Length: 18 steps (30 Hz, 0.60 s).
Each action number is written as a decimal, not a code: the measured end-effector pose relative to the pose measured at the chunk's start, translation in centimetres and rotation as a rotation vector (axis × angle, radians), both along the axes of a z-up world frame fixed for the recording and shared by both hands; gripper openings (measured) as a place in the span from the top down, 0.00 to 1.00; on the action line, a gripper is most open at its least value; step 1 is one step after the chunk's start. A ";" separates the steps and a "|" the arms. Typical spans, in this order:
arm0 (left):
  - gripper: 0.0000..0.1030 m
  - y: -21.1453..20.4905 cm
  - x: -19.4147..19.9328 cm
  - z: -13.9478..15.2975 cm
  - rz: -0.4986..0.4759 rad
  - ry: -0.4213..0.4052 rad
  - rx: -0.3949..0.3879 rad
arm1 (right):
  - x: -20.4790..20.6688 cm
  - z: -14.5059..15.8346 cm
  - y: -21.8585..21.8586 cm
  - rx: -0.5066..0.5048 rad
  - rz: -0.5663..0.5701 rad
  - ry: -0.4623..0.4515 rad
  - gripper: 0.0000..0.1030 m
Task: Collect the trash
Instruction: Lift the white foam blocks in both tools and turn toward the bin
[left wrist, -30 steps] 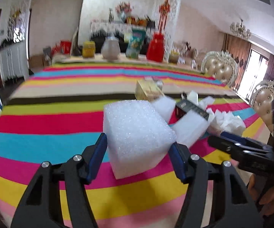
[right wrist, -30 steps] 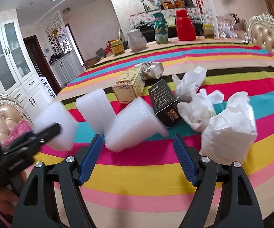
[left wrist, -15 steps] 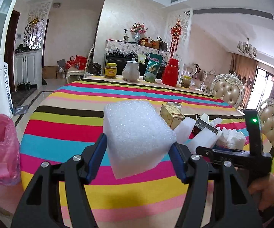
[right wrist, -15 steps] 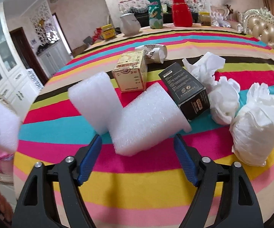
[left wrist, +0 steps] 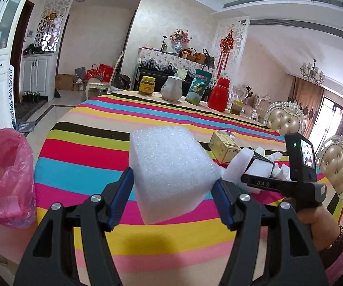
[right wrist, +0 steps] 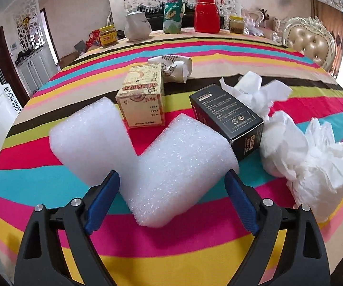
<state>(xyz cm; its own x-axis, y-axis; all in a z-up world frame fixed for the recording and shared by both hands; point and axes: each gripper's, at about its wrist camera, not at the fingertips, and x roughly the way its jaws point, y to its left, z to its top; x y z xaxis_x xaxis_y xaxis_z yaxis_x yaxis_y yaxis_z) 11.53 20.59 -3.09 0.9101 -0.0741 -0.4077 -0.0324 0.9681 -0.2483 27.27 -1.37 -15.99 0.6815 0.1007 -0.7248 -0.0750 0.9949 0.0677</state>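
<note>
My left gripper [left wrist: 171, 195] is shut on a white foam block [left wrist: 171, 169] and holds it above the striped table's near edge. A pink trash bag [left wrist: 4, 178] hangs open at the left, beside the table. My right gripper [right wrist: 171, 197] is open around a second white foam block [right wrist: 181, 174] that lies on the table; its pads stand at the block's two sides. A third foam block [right wrist: 92, 138] lies touching it on the left. Behind them are a yellow carton [right wrist: 145, 97], a black box [right wrist: 228, 116], crumpled tissues [right wrist: 307, 159] and a crumpled paper cup [right wrist: 173, 66].
The striped tablecloth [right wrist: 195, 255] covers a large table. A jar [left wrist: 146, 85], white teapot [left wrist: 171, 91], green bag [left wrist: 198, 90] and red flask [left wrist: 219, 95] stand along its far edge. Padded chairs [left wrist: 338, 166] stand at the right.
My left gripper has pulled back and left with its foam block, bringing the pink bag into view. My right gripper has moved forward so that its fingers flank the second foam block.
</note>
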 end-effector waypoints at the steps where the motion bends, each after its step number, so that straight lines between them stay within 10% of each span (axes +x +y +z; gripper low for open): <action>1: 0.40 0.2 -0.2 -0.1 0.005 0.002 -0.002 | 0.0 0.1 -0.1 0.008 0.006 -0.003 0.31; 6: 0.40 0.5 -0.6 -0.1 0.022 0.010 -0.010 | -1.5 1.0 -0.2 -0.014 0.044 -0.061 0.47; 18: 0.40 -2.2 -1.7 0.8 -0.009 0.009 0.027 | -6.1 3.8 -1.9 0.002 0.108 -0.154 0.49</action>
